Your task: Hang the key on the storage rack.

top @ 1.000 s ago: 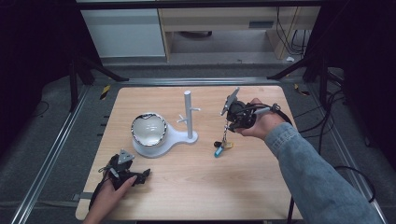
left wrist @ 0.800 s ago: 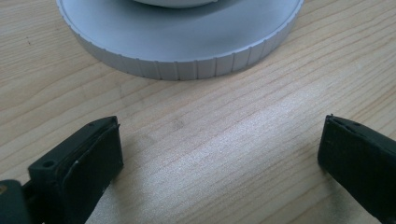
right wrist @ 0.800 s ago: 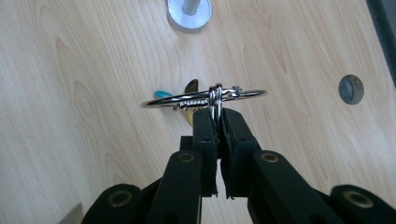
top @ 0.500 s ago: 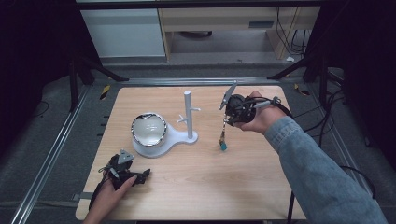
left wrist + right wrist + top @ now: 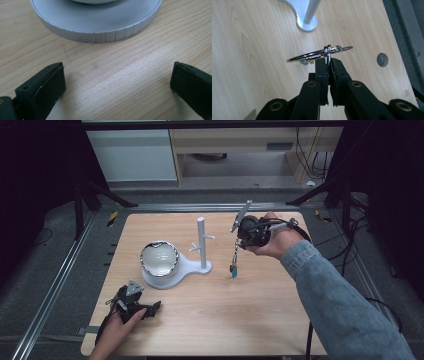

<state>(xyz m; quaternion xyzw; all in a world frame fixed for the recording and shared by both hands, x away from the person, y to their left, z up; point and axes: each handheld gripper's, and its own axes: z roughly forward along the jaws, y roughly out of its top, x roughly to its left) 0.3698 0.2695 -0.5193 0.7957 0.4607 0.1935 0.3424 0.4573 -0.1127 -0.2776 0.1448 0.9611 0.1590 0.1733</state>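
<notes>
My right gripper point(image 5: 240, 236) is held above the table's right half, to the right of the white stand's post point(image 5: 201, 242), and is shut on a metal key ring point(image 5: 319, 54). A short chain with small keys and a blue tag point(image 5: 234, 268) dangles from it. In the right gripper view the ring lies crosswise at the closed tips of my right gripper point(image 5: 327, 61), with the post's foot point(image 5: 307, 24) beyond. My left gripper point(image 5: 142, 302) rests near the front left edge, open and holding nothing. The stand's round base point(image 5: 95, 27) lies just ahead of my left gripper point(image 5: 117, 77).
The stand's base carries a shiny bowl-like dish point(image 5: 159, 259), and two small pegs point(image 5: 210, 237) stick out of the post. A round grey plug point(image 5: 382, 59) sits in the wooden tabletop point(image 5: 260, 310). Dark floor and metal rails surround the table.
My right gripper has risen a little and drifted towards the far side and the post, with the key ring in it. The keys have lifted off the table and hang free. The left gripper has stayed put.
</notes>
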